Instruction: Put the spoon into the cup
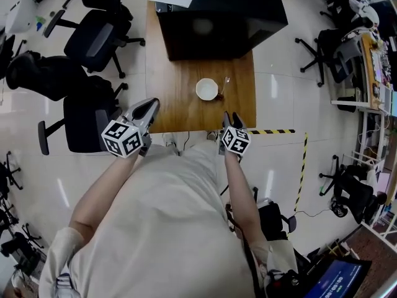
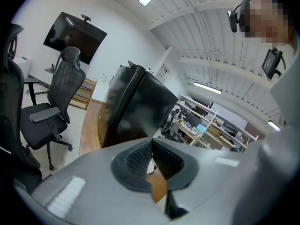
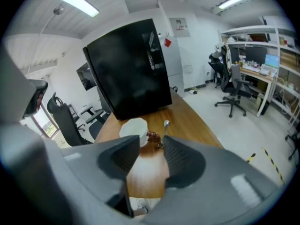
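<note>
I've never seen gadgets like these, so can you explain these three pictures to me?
A person wears a camera on the head; that gives the picture from above. They carry two grey two-jaw grippers, like big pincers, each with a black-and-white marker cube. The other two pictures come from cameras riding on the left gripper and the right gripper, looking along their jaws. On the brown wooden table are a big black box, a small white cup and, beside it, a slim metal spoon. The left jaws are together, the right jaws apart; neither holds anything.
</note>
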Demonstrator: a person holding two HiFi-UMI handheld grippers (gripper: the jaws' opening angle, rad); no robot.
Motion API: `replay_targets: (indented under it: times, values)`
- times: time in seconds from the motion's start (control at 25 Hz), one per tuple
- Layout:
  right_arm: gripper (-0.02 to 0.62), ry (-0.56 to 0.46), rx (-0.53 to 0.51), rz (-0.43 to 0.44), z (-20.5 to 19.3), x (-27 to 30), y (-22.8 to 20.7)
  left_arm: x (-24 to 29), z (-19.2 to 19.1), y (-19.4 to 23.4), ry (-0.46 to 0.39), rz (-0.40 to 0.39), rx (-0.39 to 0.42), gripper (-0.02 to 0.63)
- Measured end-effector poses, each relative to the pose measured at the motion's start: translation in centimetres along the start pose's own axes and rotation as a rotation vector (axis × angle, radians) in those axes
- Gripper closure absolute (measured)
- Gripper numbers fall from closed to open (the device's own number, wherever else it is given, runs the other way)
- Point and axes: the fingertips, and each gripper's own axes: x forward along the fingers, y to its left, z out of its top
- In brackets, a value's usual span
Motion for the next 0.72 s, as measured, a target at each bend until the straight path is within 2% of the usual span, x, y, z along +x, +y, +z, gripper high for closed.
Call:
replay_targets:
  times: [0.24,0.44,0.72]
  values:
    - [0.431,0.149,-0.093,0.034,-3.2,6.6,-1.3,0.5,-0.3,0.4,-0.010,0.089,0.028,0.606]
    - [0.428,0.211,-0.148,0.033,-4.6,11.2,-2.3,0.4,-1.1,-0.3,0.002,0.144,0.086,0.606]
    - [0.422,0.275,-0.232,0.019,-6.9,14.4,-2.2,-2.0,-3.3,0.6,0.023,0.228,0.056,0.606]
